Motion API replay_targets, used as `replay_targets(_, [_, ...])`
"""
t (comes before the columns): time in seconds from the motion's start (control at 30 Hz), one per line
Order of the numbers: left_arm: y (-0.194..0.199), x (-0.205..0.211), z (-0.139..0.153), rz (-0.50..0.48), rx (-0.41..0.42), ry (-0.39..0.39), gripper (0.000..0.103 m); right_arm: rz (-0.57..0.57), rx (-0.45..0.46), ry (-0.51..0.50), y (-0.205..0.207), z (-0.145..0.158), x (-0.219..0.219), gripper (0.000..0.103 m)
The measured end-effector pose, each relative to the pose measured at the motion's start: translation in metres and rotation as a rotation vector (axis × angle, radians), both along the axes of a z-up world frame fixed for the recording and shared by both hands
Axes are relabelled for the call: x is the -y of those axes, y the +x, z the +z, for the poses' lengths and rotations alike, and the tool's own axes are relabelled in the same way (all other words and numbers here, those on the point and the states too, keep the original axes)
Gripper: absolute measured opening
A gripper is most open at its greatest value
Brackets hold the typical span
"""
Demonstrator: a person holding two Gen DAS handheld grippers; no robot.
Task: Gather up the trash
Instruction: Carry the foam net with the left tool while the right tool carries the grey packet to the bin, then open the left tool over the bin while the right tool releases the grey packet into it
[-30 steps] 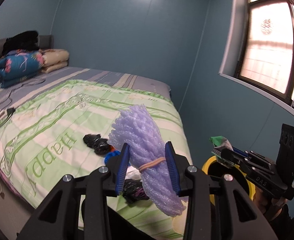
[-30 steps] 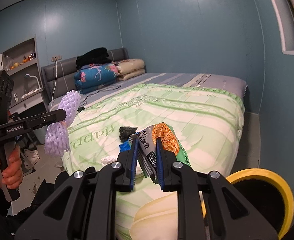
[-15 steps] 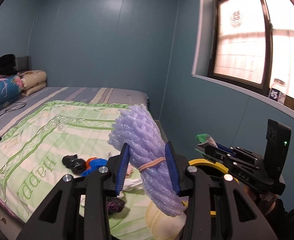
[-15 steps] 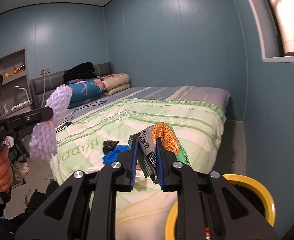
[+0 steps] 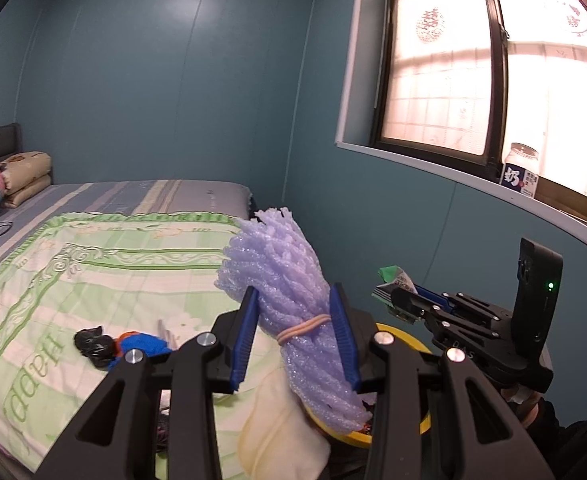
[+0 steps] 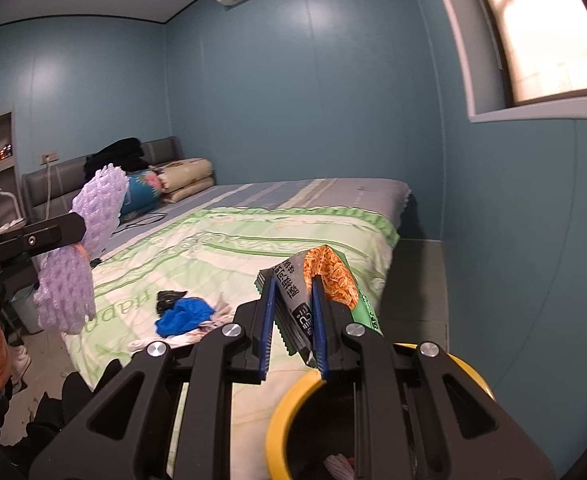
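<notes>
1. The left gripper (image 5: 293, 336) pinches purple foam netting (image 5: 289, 300) above the yellow-rimmed bin (image 6: 289, 408), ready for dropping.
2. The right gripper (image 6: 293, 324) clamps a snack wrapper (image 6: 325, 280) over it.
3. Scraps (image 6: 185, 312), possibly bags, lie on the bed (image 6: 253, 240) to the left.

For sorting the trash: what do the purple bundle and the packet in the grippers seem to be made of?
Purple bundle: probably soft foam netting, matte, with a bumpy mesh, tied by a rubber band. Packet: likely glossy printed plastic film, creased, with a serrated edge.
</notes>
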State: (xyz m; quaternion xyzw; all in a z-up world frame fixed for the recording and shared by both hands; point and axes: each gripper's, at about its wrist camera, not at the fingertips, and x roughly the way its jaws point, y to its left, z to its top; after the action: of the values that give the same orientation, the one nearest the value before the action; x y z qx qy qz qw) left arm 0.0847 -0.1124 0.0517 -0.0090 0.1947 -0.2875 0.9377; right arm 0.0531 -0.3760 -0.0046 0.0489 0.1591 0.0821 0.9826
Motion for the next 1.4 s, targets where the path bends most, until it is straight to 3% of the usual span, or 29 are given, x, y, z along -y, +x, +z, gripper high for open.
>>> replay_targets(0.37, [0.012,0.043,-0.001,-0.078,-0.018,0.009,0.034,-0.096,0.007,0.034,-0.007,-0.007,0.030,0.017])
replay_targets(0.7, [0.027,0.074,-0.020,-0.125,-0.097,-0.027,0.034,-0.157,-0.026,0.046,-0.006,-0.019,0.047,0.017])
replay_targets(1.23, [0.054,0.110,-0.069,-0.156,-0.196,0.050,0.034,-0.200,-0.198,0.115,0.022,-0.047,0.068,0.017])
replay_targets(1.4, [0.071,0.115,-0.087,-0.166,-0.267,0.054,0.034,-0.219,-0.245,0.135,0.029,-0.057,0.076,0.017])
